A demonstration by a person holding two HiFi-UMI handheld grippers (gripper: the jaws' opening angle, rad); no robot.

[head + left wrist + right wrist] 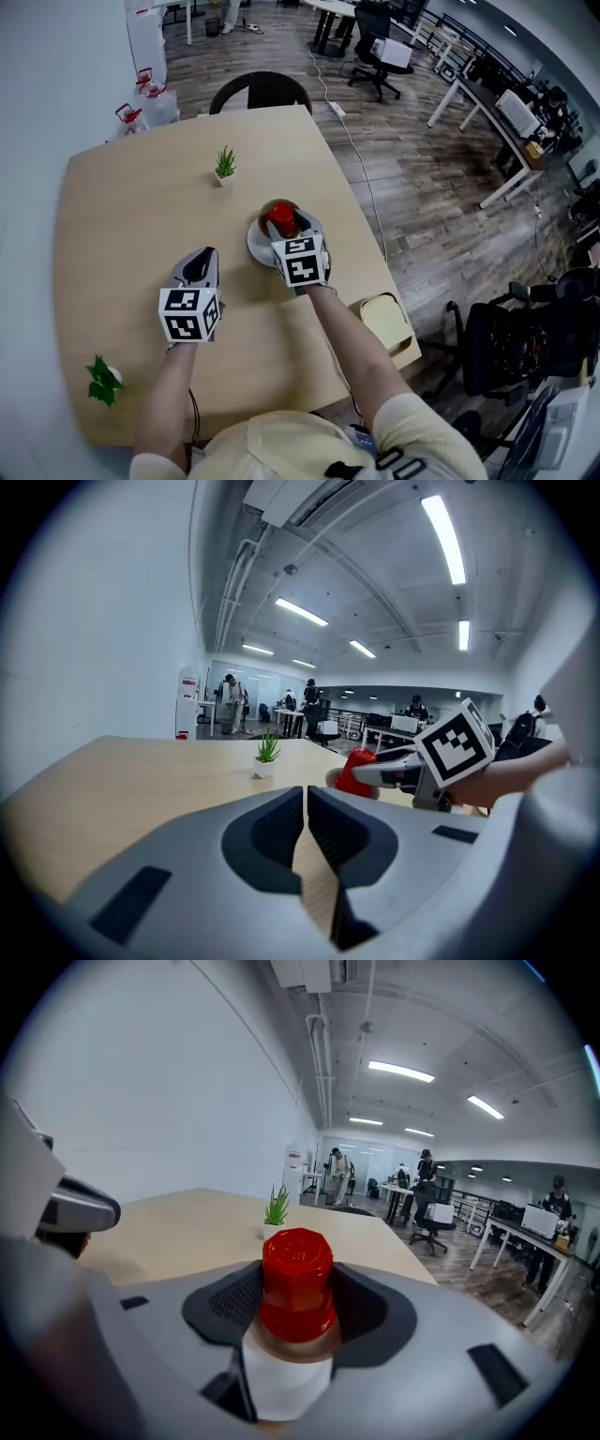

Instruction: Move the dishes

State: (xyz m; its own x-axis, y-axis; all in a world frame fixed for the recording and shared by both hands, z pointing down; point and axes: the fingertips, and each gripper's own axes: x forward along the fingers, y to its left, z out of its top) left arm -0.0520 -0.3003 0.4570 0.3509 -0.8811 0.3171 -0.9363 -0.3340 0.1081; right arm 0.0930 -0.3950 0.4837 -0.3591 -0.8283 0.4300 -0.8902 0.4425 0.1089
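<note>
A red-capped bottle (279,217) with a white label stands over a white plate (257,246) near the middle of the wooden table (122,216). My right gripper (289,225) is shut on the bottle; in the right gripper view its jaws press the bottle (296,1283) just below the cap. I cannot tell whether the bottle rests on the plate. My left gripper (203,257) hovers to the plate's left, shut with nothing in it, and its jaws meet in the left gripper view (307,808). That view also shows the red cap (356,771) to the right.
A small plant in a white pot (225,167) stands behind the plate. A leafy green sprig (101,380) lies at the table's front left. A yellow block (385,320) sits by the right edge. A black chair (261,91) stands at the far side.
</note>
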